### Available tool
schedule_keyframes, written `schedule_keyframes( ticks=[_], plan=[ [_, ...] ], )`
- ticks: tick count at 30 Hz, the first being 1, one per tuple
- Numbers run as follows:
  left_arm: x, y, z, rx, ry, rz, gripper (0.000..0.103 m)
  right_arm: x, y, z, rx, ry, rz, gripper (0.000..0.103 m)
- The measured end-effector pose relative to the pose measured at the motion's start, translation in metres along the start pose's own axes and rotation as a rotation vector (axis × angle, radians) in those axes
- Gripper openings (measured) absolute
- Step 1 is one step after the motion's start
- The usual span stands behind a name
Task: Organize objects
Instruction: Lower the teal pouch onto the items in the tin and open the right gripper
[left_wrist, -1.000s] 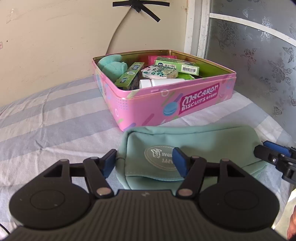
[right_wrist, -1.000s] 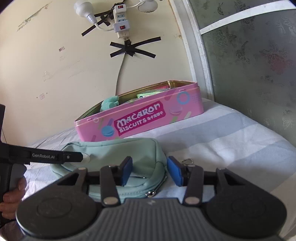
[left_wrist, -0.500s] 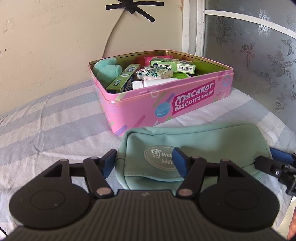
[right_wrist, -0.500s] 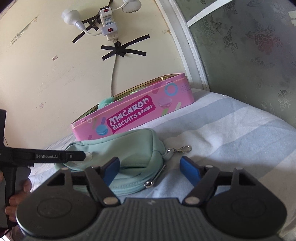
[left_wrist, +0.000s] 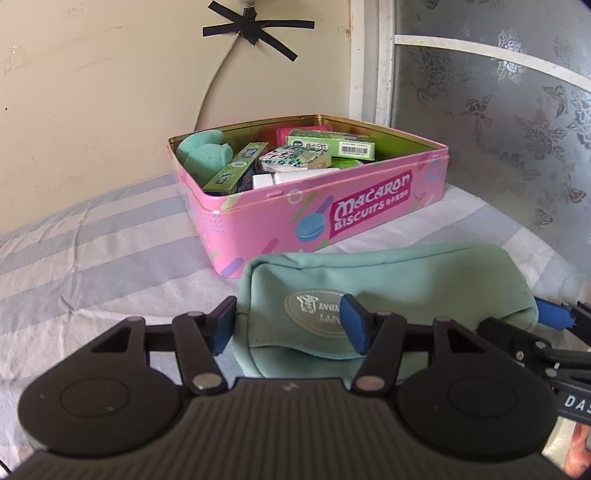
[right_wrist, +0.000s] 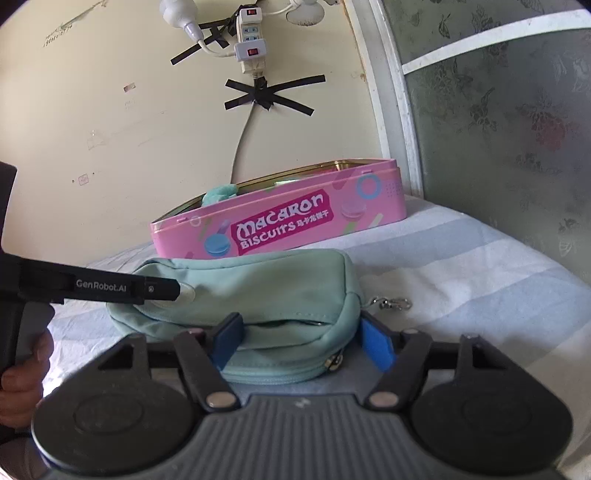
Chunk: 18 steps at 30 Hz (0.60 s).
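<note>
A mint-green zip pouch lies on the striped bed sheet in front of an open pink Macaron Biscuits tin. The tin holds a teal sponge, small green boxes and other packets. My left gripper is open, its blue pads straddling the pouch's left end. My right gripper is open around the pouch's right end, near the zipper. The pouch mouth gapes a little. A metal clasp lies beside it.
The tin also shows in the right wrist view, behind the pouch. A cream wall with a taped cable and power strip rises behind. A frosted patterned window stands at the right. The striped sheet stretches left.
My right gripper opened wide, then moved forward so its pads now flank the pouch's end. My left gripper stayed open around the pouch's other end, shifting slightly.
</note>
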<state>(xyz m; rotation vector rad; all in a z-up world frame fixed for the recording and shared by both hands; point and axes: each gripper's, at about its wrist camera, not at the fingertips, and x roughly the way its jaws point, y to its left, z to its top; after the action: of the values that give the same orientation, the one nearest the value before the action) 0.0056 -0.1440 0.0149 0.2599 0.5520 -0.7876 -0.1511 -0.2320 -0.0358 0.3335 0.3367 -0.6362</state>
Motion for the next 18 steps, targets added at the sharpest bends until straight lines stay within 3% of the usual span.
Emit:
schedule_keyframes(
  ticks=[5, 9, 18],
  plan=[
    [-0.024, -0.016, 0.016, 0.046, -0.126, -0.018, 0.061, -0.023, -0.008, 0.017, 0.008, -0.102, -0.022, 0.065],
    [-0.03, -0.019, 0.039, 0.033, -0.168, -0.021, 0.061, -0.027, -0.007, 0.036, -0.014, -0.182, -0.035, 0.065],
    [-0.013, -0.023, 0.092, 0.017, -0.229, 0.055, 0.061, 0.018, -0.017, 0.094, -0.035, -0.241, 0.034, 0.065]
  ],
)
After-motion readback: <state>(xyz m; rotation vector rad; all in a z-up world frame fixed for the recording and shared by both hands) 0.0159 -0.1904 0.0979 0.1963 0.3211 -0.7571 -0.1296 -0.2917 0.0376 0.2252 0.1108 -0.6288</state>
